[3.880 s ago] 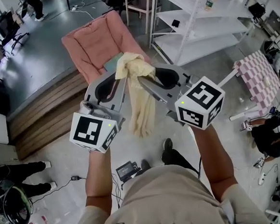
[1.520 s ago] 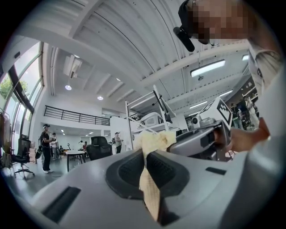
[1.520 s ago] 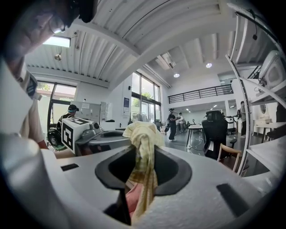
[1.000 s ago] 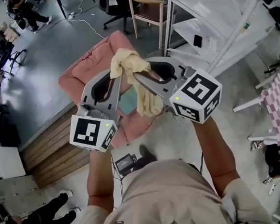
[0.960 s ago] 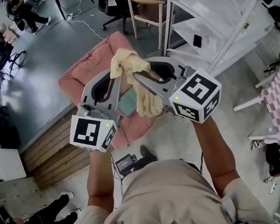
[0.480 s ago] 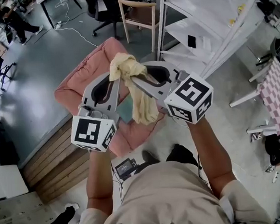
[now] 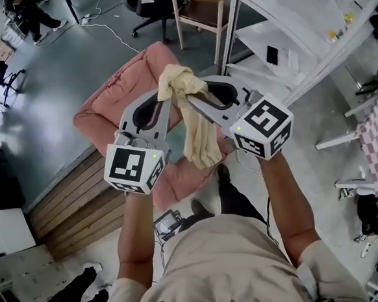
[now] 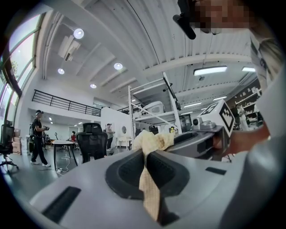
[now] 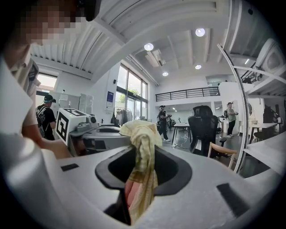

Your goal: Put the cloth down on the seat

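Cloth [image 7: 197, 130] of a pale yellow weave hangs in the air over the near right part of the pink seat [image 7: 107, 108], its loose tail dangling toward the seat's front edge without touching the cushion. The left gripper [image 8: 146, 151] has its jaws pinched tight on a thin fold of it, and the right gripper [image 9: 140, 150] is clamped on a thicker bunch of the same cloth, so both tools meet at one knot of fabric above the seat. By my reading this is the carrying step: the cloth is over the seat but has not been lowered or let go. The next move calls for bringing both grippers down and a little further in over the middle of the seat, until the hanging tail settles on the cushion. Both pairs of jaws then have to spread so the fabric drops free. The tail hangs near the seat's front edge, so a release from this spot could let the cloth slide off toward the floor.
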### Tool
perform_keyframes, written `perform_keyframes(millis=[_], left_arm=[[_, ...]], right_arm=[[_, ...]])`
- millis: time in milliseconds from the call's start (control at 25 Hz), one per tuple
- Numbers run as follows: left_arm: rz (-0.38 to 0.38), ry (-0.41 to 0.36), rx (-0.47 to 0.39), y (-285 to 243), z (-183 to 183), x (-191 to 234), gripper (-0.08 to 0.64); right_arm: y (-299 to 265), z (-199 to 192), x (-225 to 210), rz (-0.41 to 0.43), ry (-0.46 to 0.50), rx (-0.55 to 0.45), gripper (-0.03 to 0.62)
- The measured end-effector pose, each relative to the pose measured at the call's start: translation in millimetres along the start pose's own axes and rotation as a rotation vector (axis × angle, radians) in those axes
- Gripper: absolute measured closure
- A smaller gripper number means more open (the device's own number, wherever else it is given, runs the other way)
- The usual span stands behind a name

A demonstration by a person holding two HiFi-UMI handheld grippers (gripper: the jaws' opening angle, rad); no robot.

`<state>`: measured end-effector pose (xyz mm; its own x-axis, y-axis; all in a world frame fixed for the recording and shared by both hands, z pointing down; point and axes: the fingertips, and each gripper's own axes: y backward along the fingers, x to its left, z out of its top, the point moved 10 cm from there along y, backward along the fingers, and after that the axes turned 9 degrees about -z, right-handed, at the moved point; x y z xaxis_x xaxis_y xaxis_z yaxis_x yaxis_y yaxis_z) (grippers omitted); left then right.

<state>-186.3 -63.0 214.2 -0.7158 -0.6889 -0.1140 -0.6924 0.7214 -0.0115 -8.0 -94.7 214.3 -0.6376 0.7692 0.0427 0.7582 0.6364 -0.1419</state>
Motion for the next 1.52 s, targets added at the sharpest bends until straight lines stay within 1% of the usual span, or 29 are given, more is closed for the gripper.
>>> perform_keyframes(millis=[240, 440, 720, 960, 1200, 1360, 1520], left_arm=[[0.024, 0.043, 0.035, -40.7, -31.3, 28.2, 0.54], [0.031, 0.091, 0.087, -75.8, -71.7, 51.9, 0.54], [0.036, 0.184, 0.188, -117.6, -142.2, 71.1, 0.54], [0.046, 0.273, 0.277, -146.5, -205.5, 86.7, 0.54], [0.067, 0.368, 0.361, -168.7, -270.1, 94.4, 0.54], [0.088, 0.42, 0.413, -179.2, -313.2, 99.5, 0.54], [0.111, 0.473, 0.476, -182.6, -356.8, 98.4, 0.54]], right_arm=[[-35.2, -22.2, -43.8, 0.019, 0.025, 0.031, 0.483], [-67.0, -58.4, -79.1, 0.033, 0.023, 0.067, 0.48], [-103.1, -128.3, -122.7, 0.045, -0.018, 0.126, 0.471], [-130.3, -188.4, -153.8, 0.04, -0.057, 0.181, 0.457], [-151.7, -260.0, -174.2, 0.058, -0.107, 0.268, 0.443], [-164.2, -310.1, -183.8, 0.078, -0.166, 0.329, 0.434], [-175.6, -356.5, -184.2, 0.101, -0.224, 0.378, 0.434]])
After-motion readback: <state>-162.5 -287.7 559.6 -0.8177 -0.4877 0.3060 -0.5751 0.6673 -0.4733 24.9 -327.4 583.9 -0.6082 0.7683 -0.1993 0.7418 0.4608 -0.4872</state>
